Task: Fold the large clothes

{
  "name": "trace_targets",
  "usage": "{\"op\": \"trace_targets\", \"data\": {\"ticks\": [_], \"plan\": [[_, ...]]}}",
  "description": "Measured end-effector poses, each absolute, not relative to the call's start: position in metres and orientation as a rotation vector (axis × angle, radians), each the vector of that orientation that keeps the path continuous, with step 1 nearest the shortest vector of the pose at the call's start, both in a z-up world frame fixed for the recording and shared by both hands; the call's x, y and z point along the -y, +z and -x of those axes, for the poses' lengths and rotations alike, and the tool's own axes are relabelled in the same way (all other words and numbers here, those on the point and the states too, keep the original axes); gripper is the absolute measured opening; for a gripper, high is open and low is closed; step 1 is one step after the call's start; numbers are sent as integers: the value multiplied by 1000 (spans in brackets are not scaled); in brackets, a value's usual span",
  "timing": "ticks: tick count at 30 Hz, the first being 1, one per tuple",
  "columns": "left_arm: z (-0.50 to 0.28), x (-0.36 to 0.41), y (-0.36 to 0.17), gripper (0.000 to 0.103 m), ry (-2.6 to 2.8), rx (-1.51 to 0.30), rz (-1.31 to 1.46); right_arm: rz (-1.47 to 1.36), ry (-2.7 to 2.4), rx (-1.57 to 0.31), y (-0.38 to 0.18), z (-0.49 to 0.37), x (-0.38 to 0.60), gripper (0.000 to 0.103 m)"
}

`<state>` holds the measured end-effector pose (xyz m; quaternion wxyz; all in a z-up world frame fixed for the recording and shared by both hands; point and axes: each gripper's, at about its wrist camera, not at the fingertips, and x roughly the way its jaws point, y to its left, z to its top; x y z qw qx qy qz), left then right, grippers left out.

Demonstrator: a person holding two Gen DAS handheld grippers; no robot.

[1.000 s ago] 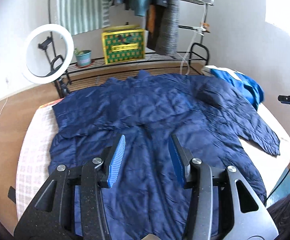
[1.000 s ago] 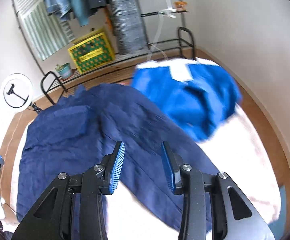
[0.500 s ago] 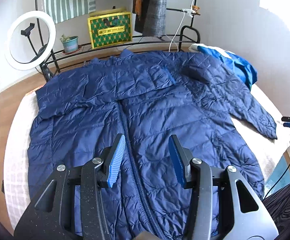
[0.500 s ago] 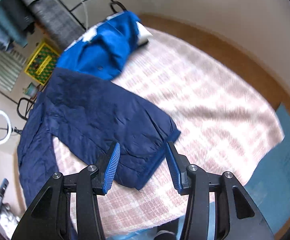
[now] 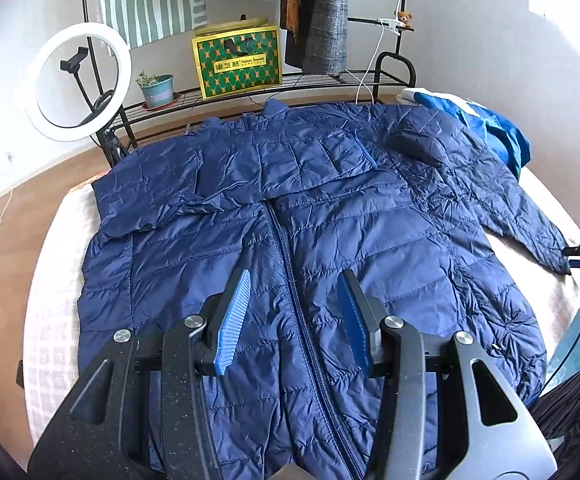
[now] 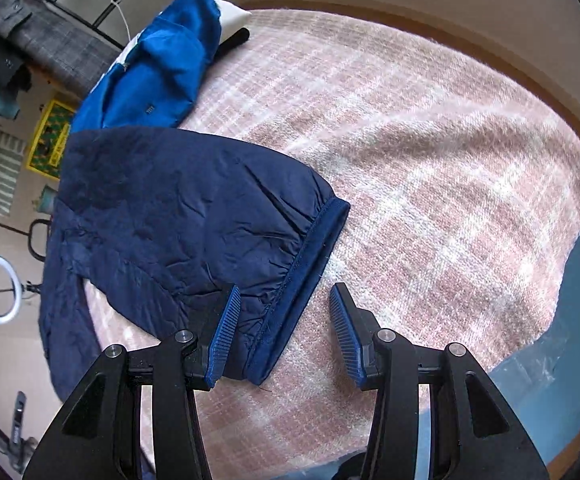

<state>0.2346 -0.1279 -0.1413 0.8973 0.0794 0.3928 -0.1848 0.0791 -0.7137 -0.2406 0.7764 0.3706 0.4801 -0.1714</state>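
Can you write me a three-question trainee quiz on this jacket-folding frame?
1. True or false: the navy jacket lies zipped and face up on the bed.
2. Which part of the jacket sits between the right gripper fingers: A collar, B sleeve cuff, C hem?
3. Fill in: the left gripper hovers over the jacket's ____.

Key: 1 true. 2 B; the jaws are open, nothing gripped. 3 zipper.

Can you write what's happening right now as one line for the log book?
stage: reaching | left hand-held gripper: open above navy quilted puffer jacket | right hand-held gripper: open at jacket's sleeve cuff | folded: not yet
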Motion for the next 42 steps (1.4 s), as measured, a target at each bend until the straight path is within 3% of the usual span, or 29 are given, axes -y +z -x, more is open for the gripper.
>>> {"op": "trace_targets", "data": {"ticks": [1,3,6,18,30,37,42], "plan": [[-235,126,-140,47,-381,-812,-160,-778,-374,-1044,-240,-83,711,43],[-235,122,-137,46,-374,-804,-154,-703,-386,-1064,-238,-90,705,20],[-236,115,-133,47,-366,-793,-143,-685,-397,-1065,-237,-92,706,6],[-251,79,-127,46,-346,-809,-59,-594,-333,-881,-154,-108,679,4],[-283,24,-131,46,-303,-840,47,-383,-29,-725,-42,-207,526,4],[-296,-5,-143,46,-278,-858,86,-280,172,-774,-45,-267,428,4],[-309,-11,-154,46,-298,-889,128,-197,290,-861,-79,-299,359,4]]}}
